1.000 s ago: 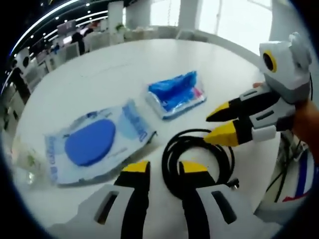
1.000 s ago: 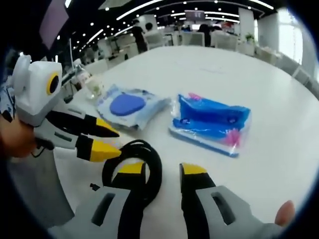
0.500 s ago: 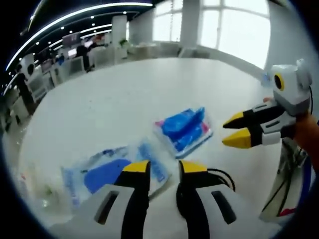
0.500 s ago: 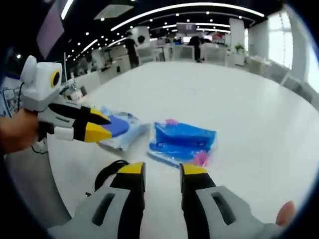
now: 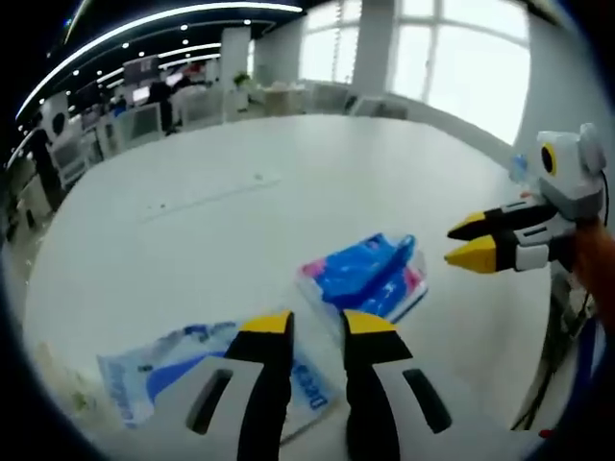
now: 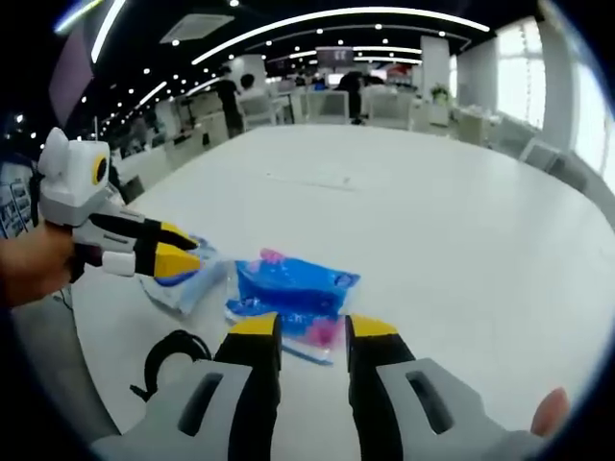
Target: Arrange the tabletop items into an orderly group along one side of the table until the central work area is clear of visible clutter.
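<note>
1. Yellow-tipped jaws of the left gripper (image 5: 306,325) stand slightly apart and hold nothing; they hover above the blue-disc packet (image 5: 183,370), which lies at 7 o'clock near the table's near edge.
2. Right gripper (image 6: 312,331): jaws likewise apart and empty, poised over the blue crinkled packet (image 6: 288,293). Judged a raised stance, not a grasp.
3. Black coiled cable (image 6: 168,357) sits at 8 o'clock by the edge. The three items cluster on one side.
4. Beyond, the white table (image 6: 432,221) stretches bare toward 12 o'clock.
</note>
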